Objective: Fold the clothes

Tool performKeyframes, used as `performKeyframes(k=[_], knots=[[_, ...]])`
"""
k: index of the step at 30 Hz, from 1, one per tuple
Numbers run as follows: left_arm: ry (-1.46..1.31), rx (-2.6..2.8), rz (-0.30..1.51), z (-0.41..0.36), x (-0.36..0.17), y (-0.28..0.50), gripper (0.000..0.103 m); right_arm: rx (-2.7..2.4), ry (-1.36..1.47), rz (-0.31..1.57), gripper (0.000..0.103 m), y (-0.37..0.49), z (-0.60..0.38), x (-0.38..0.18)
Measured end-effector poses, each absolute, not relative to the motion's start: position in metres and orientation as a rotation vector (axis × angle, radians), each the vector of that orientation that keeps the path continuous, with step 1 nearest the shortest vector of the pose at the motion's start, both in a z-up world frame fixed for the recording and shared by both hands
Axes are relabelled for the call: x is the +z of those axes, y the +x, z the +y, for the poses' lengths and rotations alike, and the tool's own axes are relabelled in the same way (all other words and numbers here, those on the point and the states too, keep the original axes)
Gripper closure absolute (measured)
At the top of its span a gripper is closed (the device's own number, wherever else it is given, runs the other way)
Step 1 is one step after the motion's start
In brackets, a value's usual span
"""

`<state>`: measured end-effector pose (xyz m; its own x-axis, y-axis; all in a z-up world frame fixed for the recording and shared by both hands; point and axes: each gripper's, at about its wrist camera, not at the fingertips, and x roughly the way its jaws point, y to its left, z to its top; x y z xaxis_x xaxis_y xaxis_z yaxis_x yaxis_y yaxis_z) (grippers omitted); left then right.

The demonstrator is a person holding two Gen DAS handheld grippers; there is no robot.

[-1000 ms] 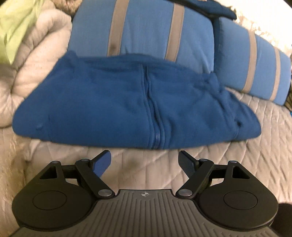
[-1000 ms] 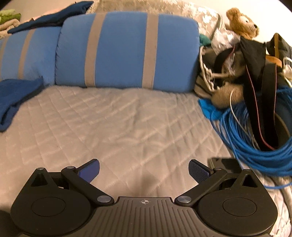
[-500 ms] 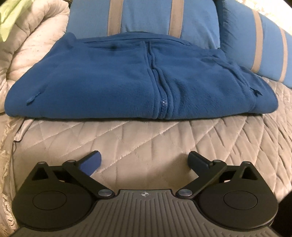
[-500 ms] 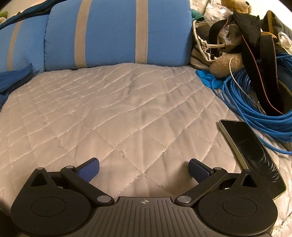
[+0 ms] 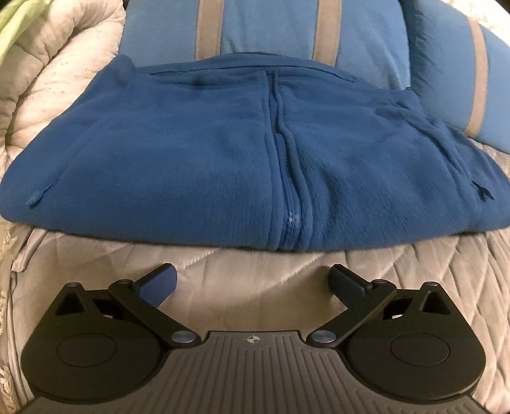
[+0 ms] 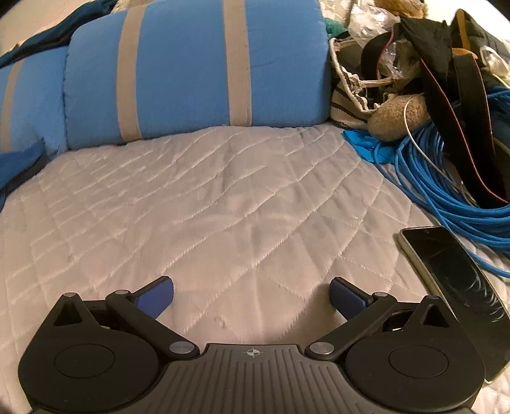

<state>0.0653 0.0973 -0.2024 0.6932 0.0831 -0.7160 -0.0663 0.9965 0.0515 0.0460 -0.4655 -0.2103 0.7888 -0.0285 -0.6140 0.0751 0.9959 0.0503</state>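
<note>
A dark blue fleece jacket [image 5: 197, 159] lies folded flat on the quilted bed, its zipper [image 5: 288, 178] running down the middle toward me. My left gripper [image 5: 253, 281] stands wide open just short of the jacket's near edge, with only quilt between its fingers. In the right wrist view a corner of the same jacket [image 6: 17, 165] shows at the far left. My right gripper [image 6: 251, 297] is open low over bare quilt, holding nothing.
Light blue pillows with grey stripes [image 6: 191, 70] [image 5: 271, 28] lean along the back. A rolled beige duvet [image 5: 41, 89] sits left of the jacket. At the right lie a dark phone [image 6: 452, 280], a coil of blue cable [image 6: 446, 188] and a heap of bags and straps [image 6: 430, 63].
Both grippers have sunk toward the bed and tilted down. The left jaws widened and came nearer the jacket's edge. The phone has come into the right view.
</note>
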Motion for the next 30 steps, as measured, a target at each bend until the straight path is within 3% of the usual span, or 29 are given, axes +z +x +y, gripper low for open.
performKeyframes(k=[14,30], knots=[[0.018,0.136,0.765,0.091,-0.210,0.099,0.000,0.017,0.059,0.726,0.000,0.109,-0.480,-0.204],[0.024,0.140,0.645,0.087,-0.216,0.085,0.000,0.021,0.032,0.591,0.000,0.106,-0.480,-0.222]])
